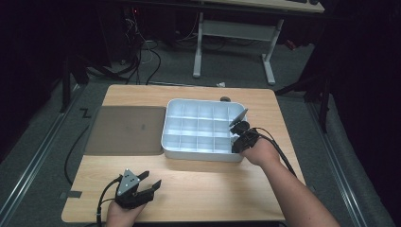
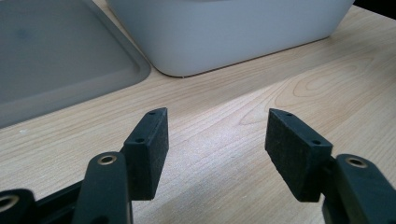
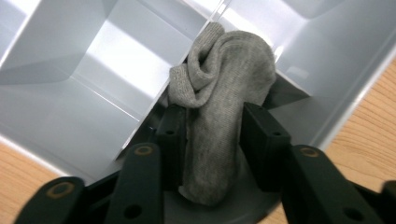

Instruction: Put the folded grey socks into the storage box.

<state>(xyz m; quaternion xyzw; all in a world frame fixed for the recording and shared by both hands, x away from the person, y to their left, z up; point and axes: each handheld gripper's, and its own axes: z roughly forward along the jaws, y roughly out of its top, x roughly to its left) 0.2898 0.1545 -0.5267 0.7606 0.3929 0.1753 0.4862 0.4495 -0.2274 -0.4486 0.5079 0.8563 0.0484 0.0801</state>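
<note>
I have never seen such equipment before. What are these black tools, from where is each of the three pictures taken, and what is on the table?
No robot is here: a person holds a hand tool with two black jaws in each hand. The high view looks down on the wooden table from above the person. The other two pictures come from small cameras riding on the tools, looking along their jaws.

On the table stands a white tray with compartments, and left of it lies a flat grey lid.

The left gripper rests near the table's front edge, jaws open, with nothing between them.

The right gripper is at the tray's right end. A rolled grey sock lies between its jaws, over a compartment. The jaws stand close on both sides of the sock; whether they press on it I cannot tell.
</note>
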